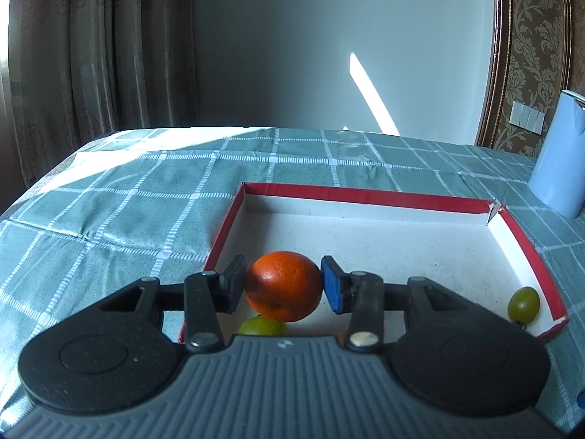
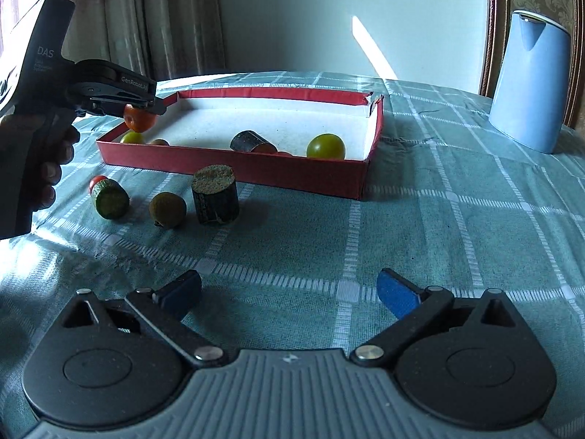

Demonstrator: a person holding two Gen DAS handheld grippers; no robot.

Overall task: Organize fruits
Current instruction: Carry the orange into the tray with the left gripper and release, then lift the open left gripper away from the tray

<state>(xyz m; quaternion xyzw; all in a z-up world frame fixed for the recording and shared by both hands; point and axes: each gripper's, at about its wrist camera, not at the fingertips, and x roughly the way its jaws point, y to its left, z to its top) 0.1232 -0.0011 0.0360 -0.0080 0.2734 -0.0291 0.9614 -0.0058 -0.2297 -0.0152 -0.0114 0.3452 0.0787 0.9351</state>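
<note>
Checked tablecloth [image 2: 329,226], curtained room | left gripper [image 1: 284,287] clamps an orange fruit [image 1: 283,285] above the red box's [image 2: 234,170] near-left corner | right gripper [image 2: 289,292] spread wide, empty | step: boxing fruit | next, likely: lower, release beside the green fruit [image 1: 261,326]

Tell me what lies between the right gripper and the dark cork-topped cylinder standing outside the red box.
Nothing: the right wrist view shows only bare checked tablecloth between the open right gripper and the cylinder.
</note>
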